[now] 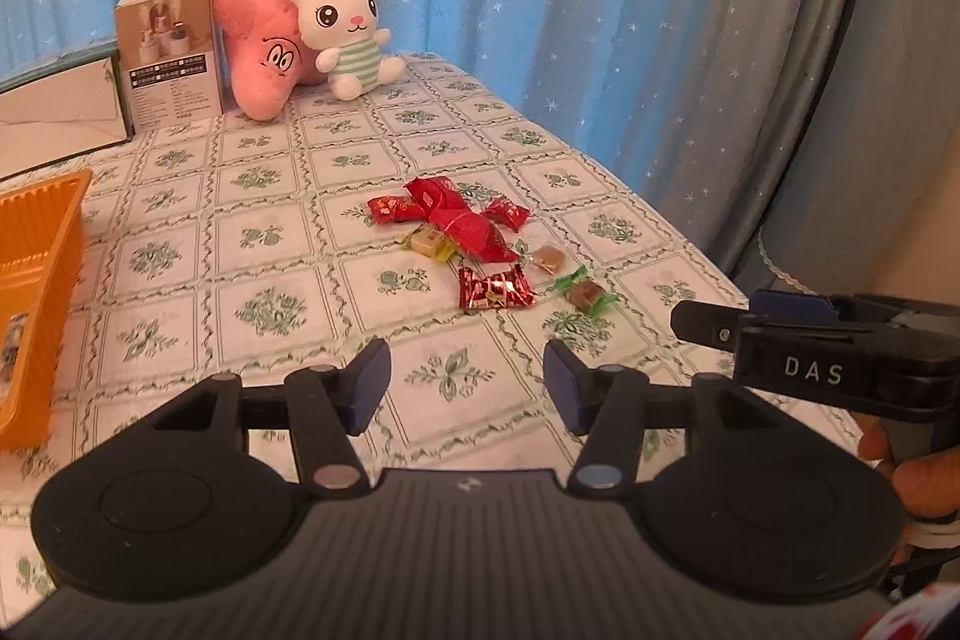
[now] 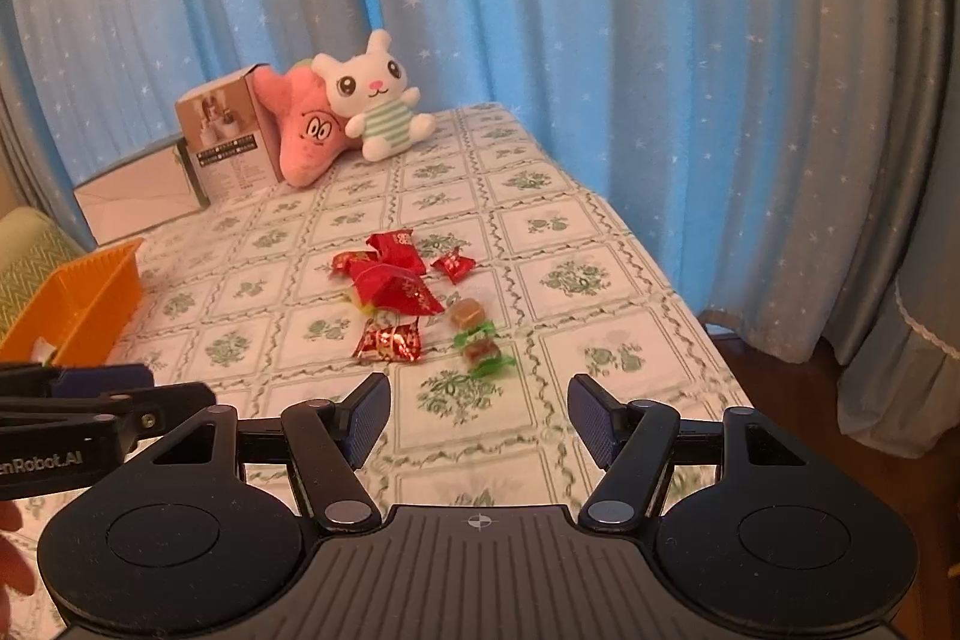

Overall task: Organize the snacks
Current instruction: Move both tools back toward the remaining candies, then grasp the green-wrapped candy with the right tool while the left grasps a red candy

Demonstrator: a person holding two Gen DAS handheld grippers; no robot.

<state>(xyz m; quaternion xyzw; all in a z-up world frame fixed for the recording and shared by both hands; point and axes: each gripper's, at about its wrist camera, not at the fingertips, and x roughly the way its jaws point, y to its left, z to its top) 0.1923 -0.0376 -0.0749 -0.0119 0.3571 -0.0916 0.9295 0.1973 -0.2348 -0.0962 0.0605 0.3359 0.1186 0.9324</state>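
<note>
Several wrapped snacks lie in a loose heap mid-table: large red wrappers, a small red foil candy, a green-wrapped candy, a clear-wrapped brown one and a yellow-green one. The right wrist view shows the same red wrappers, foil candy and green candies. An orange basket sits at the left edge. My left gripper hovers open, short of the heap, nothing between its pads. My right gripper is also open and empty, just before the green candies.
A pink plush, a white rabbit plush and a cardboard box stand at the table's far end against blue starry curtains. The table's right edge drops off close to the snacks. The right gripper shows beside the left.
</note>
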